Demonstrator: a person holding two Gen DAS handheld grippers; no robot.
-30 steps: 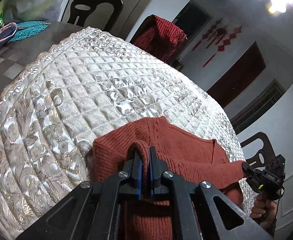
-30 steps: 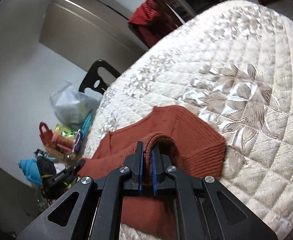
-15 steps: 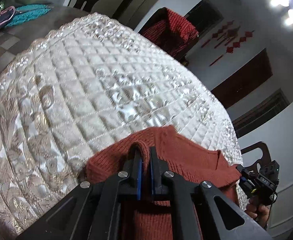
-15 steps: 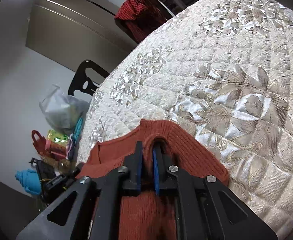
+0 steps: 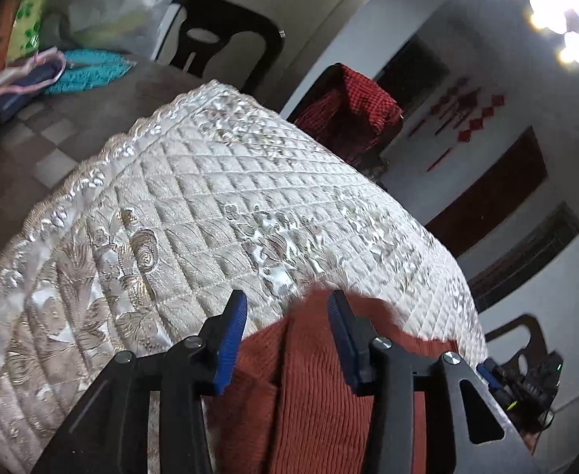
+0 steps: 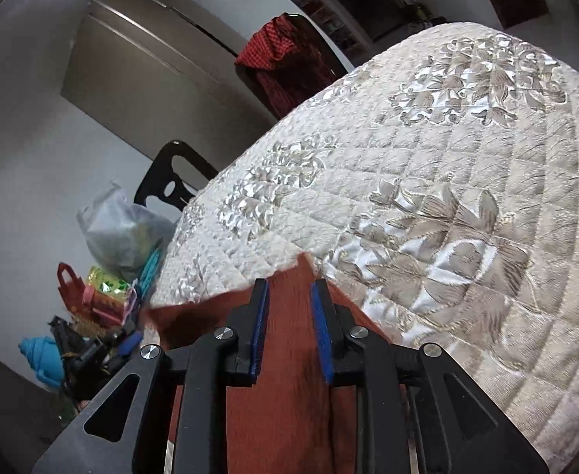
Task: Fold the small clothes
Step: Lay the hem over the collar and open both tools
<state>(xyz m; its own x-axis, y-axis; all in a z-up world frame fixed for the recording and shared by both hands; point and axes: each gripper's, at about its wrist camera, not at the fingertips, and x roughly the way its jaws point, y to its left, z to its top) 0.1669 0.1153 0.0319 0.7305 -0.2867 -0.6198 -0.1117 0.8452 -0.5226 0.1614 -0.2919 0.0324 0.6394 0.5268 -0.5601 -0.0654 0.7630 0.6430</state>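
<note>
In the left wrist view, the left gripper has its jaws spread wide and holds nothing. The red knitted sweater lies on the quilted cover of the counter, at the near edge, and its far edge reaches up between the two blue pads without being pinched. The cloth looks blurred there, so I cannot tell if it is settled flat. At the lower right corner of this view the other gripper shows, beside the near right part of the counter.

In the right wrist view, the right gripper is also open, less wide, and grips nothing. The sweater lies under and between its jaws, with one pointed corner just past the fingertips, toward the middle of the counter.

I judge that a fold was just laid down and the cloth released. The next move probably calls for drawing both grippers back clear of the knit without dragging it, then taking a new edge for the next fold. A red checked cloth hangs on a chair behind the far edge.
</note>
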